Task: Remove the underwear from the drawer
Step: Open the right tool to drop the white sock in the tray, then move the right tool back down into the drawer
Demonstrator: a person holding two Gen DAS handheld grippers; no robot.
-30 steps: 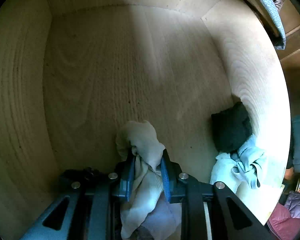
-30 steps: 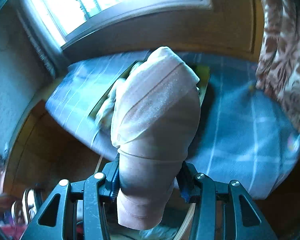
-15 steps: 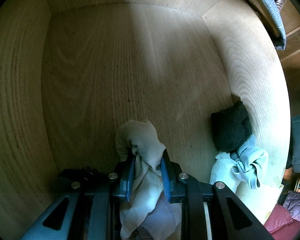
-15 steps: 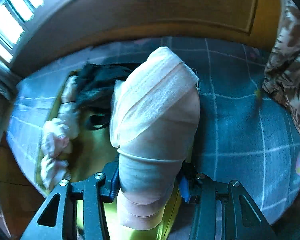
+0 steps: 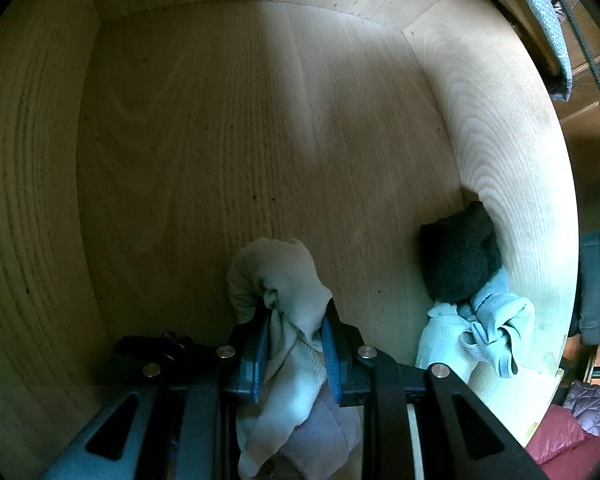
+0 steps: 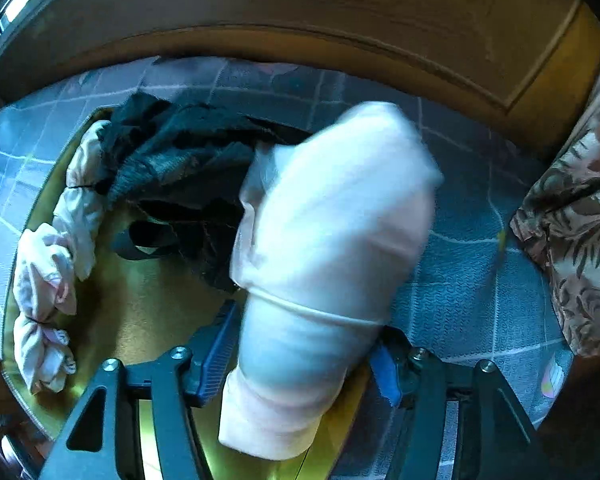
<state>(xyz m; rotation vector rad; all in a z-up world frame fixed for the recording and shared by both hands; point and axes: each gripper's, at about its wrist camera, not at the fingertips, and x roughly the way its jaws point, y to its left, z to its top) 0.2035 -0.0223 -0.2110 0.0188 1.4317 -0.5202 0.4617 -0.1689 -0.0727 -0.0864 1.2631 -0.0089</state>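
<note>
Between its blue pads, the left hand-held gripper (image 5: 294, 342) clamps beige underwear (image 5: 284, 304) low inside the wooden drawer (image 5: 260, 120); black and pale-blue garments (image 5: 468, 280) lie at three o'clock. Over a yellow tray (image 6: 140, 300), the right hand-held gripper (image 6: 300, 364) is opening around pale pink underwear (image 6: 324, 248), pads apart from it.

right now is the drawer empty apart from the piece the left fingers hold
No: a black bundle and a pale blue piece lie against the drawer's right wall.
</note>
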